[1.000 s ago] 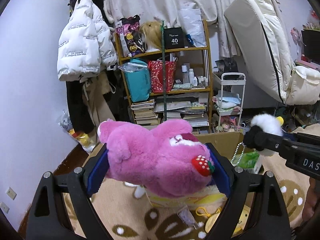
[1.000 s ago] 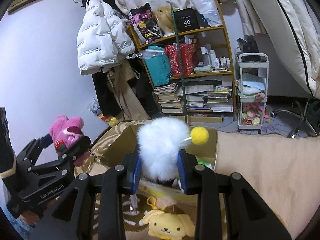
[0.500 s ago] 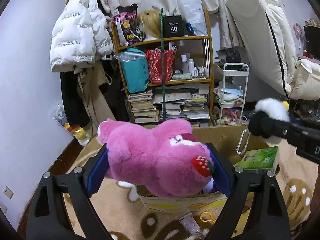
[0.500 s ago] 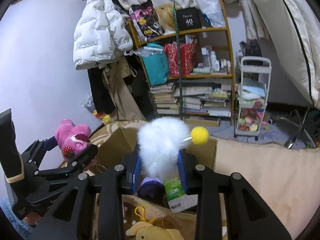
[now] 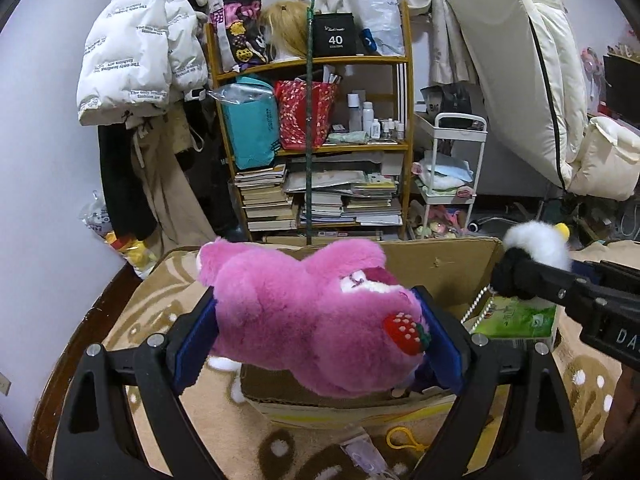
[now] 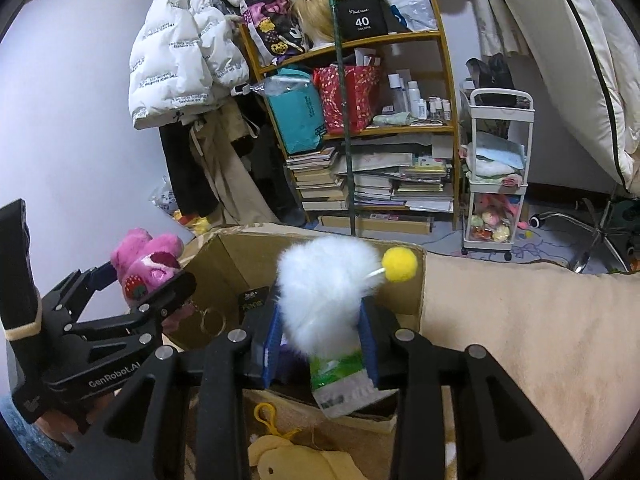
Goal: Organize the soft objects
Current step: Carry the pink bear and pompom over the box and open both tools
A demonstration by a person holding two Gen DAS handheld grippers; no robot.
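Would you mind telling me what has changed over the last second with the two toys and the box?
Both grippers have advanced toward the cardboard box, which now looms larger and lower in each view. The left gripper carries the pink plush over the box's near edge; the right gripper carries the white pom-pom toy above the green packet inside. Both jaws stay clamped; nothing was released.

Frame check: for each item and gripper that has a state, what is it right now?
left gripper: shut on pink plush, held above box.
pink plush: gripped, off the floor.
right gripper: shut on white pom-pom.
white pom-pom: gripped over box.
cardboard box: open.
yellow plush: lying on blanket outside box.
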